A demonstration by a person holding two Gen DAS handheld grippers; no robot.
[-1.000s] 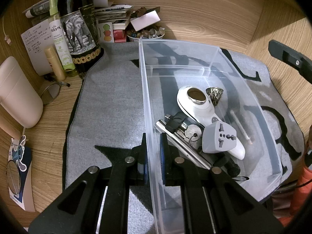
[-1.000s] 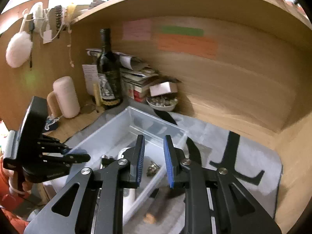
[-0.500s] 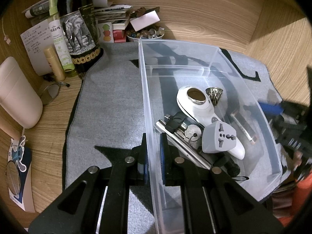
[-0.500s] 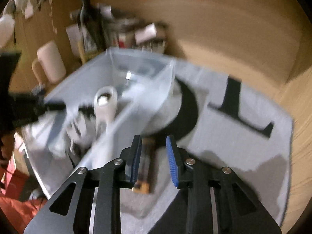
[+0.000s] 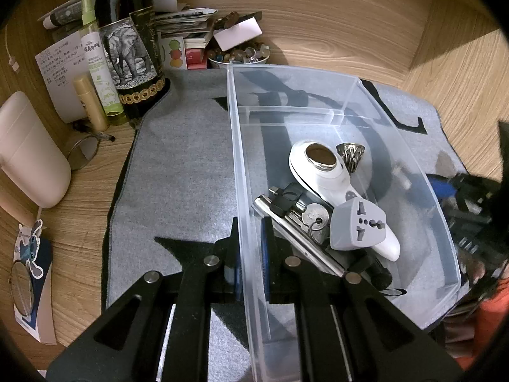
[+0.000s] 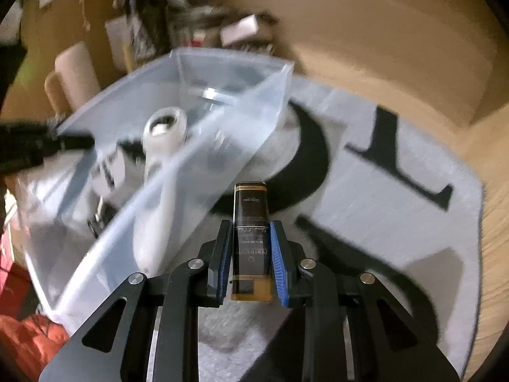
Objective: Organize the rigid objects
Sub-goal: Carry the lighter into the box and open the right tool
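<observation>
A clear plastic bin (image 5: 237, 146) stands on a grey mat (image 5: 184, 165). It holds a white handheld device (image 5: 321, 168), a grey travel adapter (image 5: 358, 224), keys (image 5: 313, 216), a metal bar and a small metal cone (image 5: 350, 154). My left gripper (image 5: 249, 248) is shut on the bin's left wall. In the right wrist view, my right gripper (image 6: 249, 254) straddles a small dark bottle with amber liquid (image 6: 250, 222) lying on the mat beside the bin (image 6: 222, 121). Its pads flank the bottle with thin gaps.
Behind the mat stand a dark wine bottle (image 5: 130, 44), a green spray bottle (image 5: 98, 63), a stack of books (image 5: 187, 31) and a bowl of stones (image 5: 238, 55). A beige container (image 5: 28, 149) lies at the left. Wooden walls close the back and right.
My right gripper has swung down from above the bin to the mat and now brackets the small bottle. My left gripper has kept its hold on the bin wall.
</observation>
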